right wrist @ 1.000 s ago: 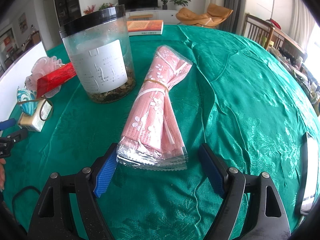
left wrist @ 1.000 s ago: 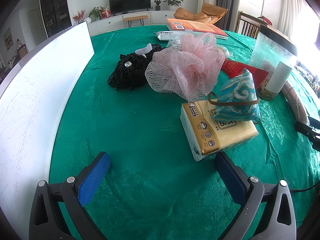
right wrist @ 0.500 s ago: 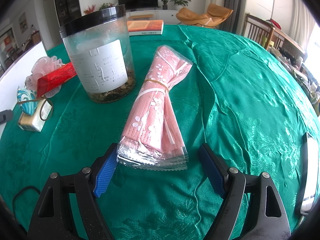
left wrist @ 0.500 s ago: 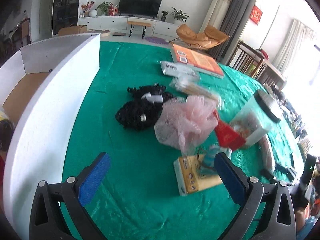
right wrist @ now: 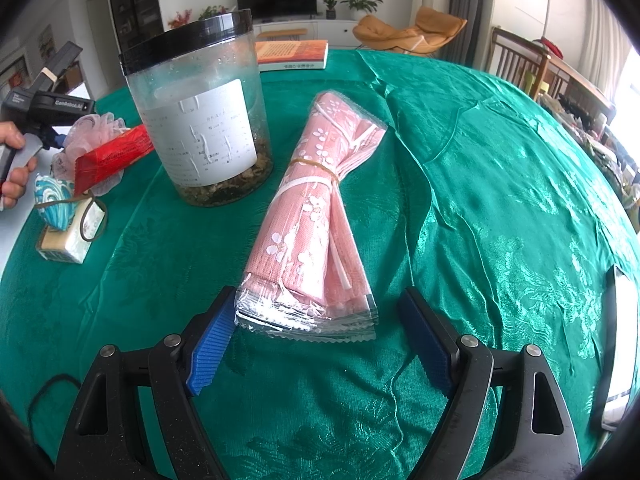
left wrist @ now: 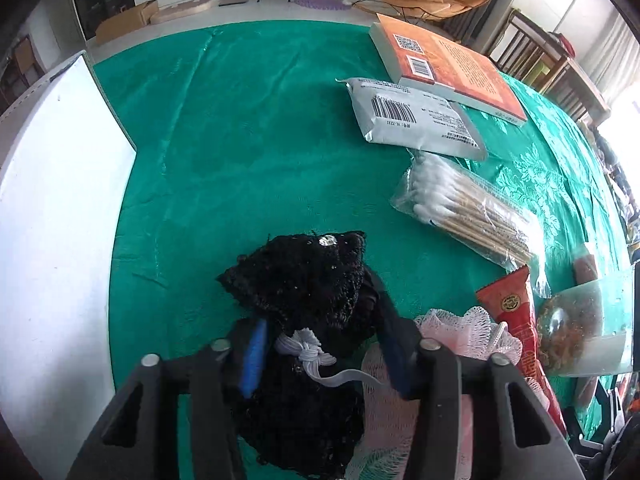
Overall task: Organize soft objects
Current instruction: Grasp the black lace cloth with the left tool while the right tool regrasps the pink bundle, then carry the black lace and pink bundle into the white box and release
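Left gripper (left wrist: 320, 344) is what I am steering now, and its 2 blue pads are closing in on the black knitted bundle (left wrist: 308, 280), the jaws pressed into the yarn on both sides near the white cord knot (left wrist: 308, 350), so I am reading it as gripping the bundle. I am judging this piece to be light, limp and squashy, likely to sag and trail loose ends, so I am favouring a hold through its thick middle and not the cord. Touching it on the right, the pink mesh pouf (left wrist: 452, 344) is lying partly under my right finger, and I am worrying that its netting could snag and come along. My right gripper (right wrist: 316, 340) is hanging wide open with nothing in it, its pads flanking the near end of the pink cloth pack (right wrist: 316, 220), which looks soft inside a slippery plastic sleeve. Everything is resting on a green tablecloth (left wrist: 240, 128) that is wrinkling in places. I am also seeing a white board (left wrist: 52, 208) along the left edge, a bag of cotton swabs (left wrist: 460, 204), a book (left wrist: 452, 64), a clear jar (right wrist: 200, 120), and a living room with a television and an armchair behind.
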A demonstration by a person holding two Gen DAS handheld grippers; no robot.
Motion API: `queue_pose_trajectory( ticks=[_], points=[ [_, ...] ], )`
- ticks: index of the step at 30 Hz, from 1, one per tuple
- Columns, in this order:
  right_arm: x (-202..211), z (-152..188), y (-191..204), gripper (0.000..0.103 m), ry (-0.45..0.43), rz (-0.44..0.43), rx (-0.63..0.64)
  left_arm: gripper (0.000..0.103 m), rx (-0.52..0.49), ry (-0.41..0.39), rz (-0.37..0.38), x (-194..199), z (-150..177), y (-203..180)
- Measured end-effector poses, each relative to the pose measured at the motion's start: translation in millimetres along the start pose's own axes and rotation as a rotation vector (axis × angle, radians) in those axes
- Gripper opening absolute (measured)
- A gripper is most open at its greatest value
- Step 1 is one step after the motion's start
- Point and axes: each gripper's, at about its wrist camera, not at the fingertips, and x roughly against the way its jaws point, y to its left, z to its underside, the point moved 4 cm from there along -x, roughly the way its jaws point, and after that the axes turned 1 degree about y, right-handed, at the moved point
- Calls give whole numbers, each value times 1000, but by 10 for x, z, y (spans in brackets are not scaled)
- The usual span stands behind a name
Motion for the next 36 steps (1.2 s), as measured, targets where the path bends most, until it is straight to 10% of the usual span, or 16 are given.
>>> queue_pose_trajectory(
  ticks=[9, 14, 15, 16, 25, 30, 36],
  points=[
    [198, -471, -326, 83, -81, -258, -296, 33, 155, -204, 51, 541, -97, 422],
    [-411, -1023, -351, 80, 106, -198, -301, 33, 176, -306, 120, 938, -68, 413],
    [-539, -1054, -297, 74, 153, -166, -258, 33, 169, -326, 132, 1037, -31, 398],
    [-653, -1051, -241, 36, 208, -143, -213, 33, 161, -347, 146, 1147, 2, 368],
    [192, -1411, -400, 23, -9, -40, -186, 33, 129, -492, 262, 2161, 619, 509],
    [837, -1707, 346, 23, -75, -185, -67, 33, 186, -522, 184, 2599, 1055, 1114],
    [1235, -1770, 2038, 23, -36, -540, 71, 33, 221, -517, -110, 2844, 1574, 1902]
  ],
)
